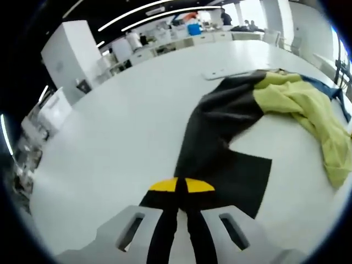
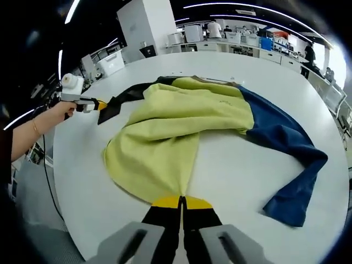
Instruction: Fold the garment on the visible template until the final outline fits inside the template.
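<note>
A colour-block garment [image 2: 181,121] lies spread on the round white table [image 2: 231,176]: yellow-green body, black sleeve [image 2: 129,94], blue sleeve [image 2: 286,143]. My right gripper [image 2: 181,202] is shut on the near yellow-green hem. In the right gripper view, a hand holds my left gripper [image 2: 100,104] at the black sleeve's end. In the left gripper view, the left gripper [image 1: 181,186] is shut on the black sleeve [image 1: 220,126], which runs up to the bunched yellow-green body [image 1: 308,104]. A thin white flat sheet [image 1: 234,72] lies just beyond the garment.
The table's edge curves close on the left [image 2: 60,165]. Beyond it stand a tall white cabinet [image 2: 146,25] and benches with boxes [image 1: 165,41]. People are at the far desks [image 2: 214,27]. Bare tabletop [image 1: 121,126] stretches left of the black sleeve.
</note>
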A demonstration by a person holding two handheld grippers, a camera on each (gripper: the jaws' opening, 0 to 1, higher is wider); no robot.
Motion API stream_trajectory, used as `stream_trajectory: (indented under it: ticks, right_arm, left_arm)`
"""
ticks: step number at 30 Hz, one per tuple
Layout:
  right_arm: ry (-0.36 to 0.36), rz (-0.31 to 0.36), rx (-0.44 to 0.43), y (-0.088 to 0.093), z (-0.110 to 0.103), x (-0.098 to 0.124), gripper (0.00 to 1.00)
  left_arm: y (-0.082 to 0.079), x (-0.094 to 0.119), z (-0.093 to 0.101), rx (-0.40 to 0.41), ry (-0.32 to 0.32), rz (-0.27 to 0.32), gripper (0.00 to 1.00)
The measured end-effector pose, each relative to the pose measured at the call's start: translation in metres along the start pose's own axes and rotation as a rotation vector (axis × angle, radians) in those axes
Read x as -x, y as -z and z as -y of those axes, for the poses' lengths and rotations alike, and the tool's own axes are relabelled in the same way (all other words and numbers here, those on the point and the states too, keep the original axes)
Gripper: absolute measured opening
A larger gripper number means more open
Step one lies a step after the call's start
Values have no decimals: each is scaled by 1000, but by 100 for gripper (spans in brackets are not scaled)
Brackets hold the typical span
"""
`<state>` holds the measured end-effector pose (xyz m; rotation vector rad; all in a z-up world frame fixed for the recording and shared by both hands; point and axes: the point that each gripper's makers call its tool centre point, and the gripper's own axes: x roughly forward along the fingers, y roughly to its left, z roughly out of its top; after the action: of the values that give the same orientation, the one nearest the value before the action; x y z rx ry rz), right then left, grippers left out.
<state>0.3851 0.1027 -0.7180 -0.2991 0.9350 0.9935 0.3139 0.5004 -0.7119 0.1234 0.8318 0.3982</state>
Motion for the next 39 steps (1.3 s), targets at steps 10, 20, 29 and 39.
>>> stream_trajectory:
  ticks: [10,20,29,39]
  right_arm:
    - [13,2,11,0,-1,-1,2]
    - [-16,77,-15,-19,-10,7,41]
    - [-111,88,30,-36,-42,10,57]
    - [-178,88,173,-61,-80,2,57]
  left_arm:
    - [-16,16,-3,-20,16,97,42]
    - [-39,44,8,20,98,218,72]
    - [-41,67,21,37,173,256,93]
    - [-41,86,35,49,239,258,99]
